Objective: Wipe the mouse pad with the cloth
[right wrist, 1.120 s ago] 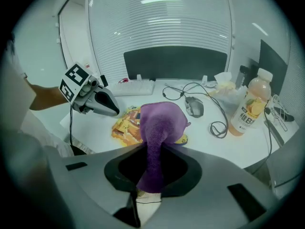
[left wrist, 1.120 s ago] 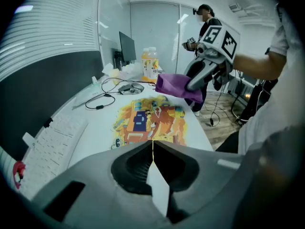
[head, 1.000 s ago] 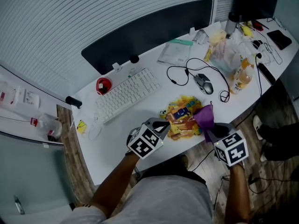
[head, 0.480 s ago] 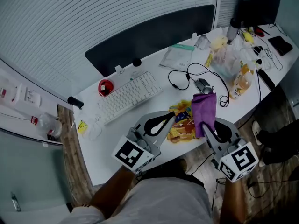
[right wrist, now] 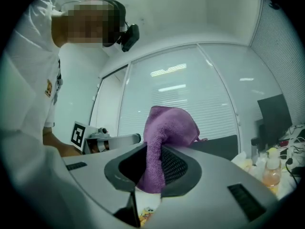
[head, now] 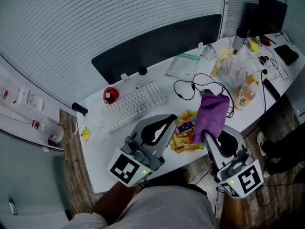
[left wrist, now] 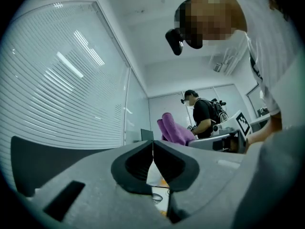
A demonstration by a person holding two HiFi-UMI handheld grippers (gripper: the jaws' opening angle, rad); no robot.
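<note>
Keyboard [head: 134,105]: white, lying on the white desk [head: 102,168] beyond the left gripper's tips and off to their left, well apart from them.
Left gripper [head: 167,124] [left wrist: 152,149]: jaws closed together, the tips meeting along one line with nothing between them. It hangs over the desk's near edge, and its tips reach the left edge of the mouse pad as seen from above.
Mouse pad [head: 184,129]: yellow with a busy colour print, flat on the desk between the two grippers. Its left part is covered by the left gripper's tips and its right part by the cloth.
Right gripper [head: 208,140] [right wrist: 151,175]: jaws clamped on the cloth, with the marker cube toward the person.
Cloth [head: 212,116] [right wrist: 167,132] [left wrist: 174,130]: purple and bunched, standing up out of the right gripper's jaws and fanning out past their tips. From above it overlaps the pad's right side; whether it touches the pad cannot be told.
Cable [head: 184,87]: black loops on the desk, beyond the pad and between the lines of the two grippers.
Mouse [head: 205,90]: dark, just past the cloth's far edge and mostly hidden by it.
Bottle [head: 247,95]: holds an orange drink and stands upright to the right of the cloth, near it but apart.
</note>
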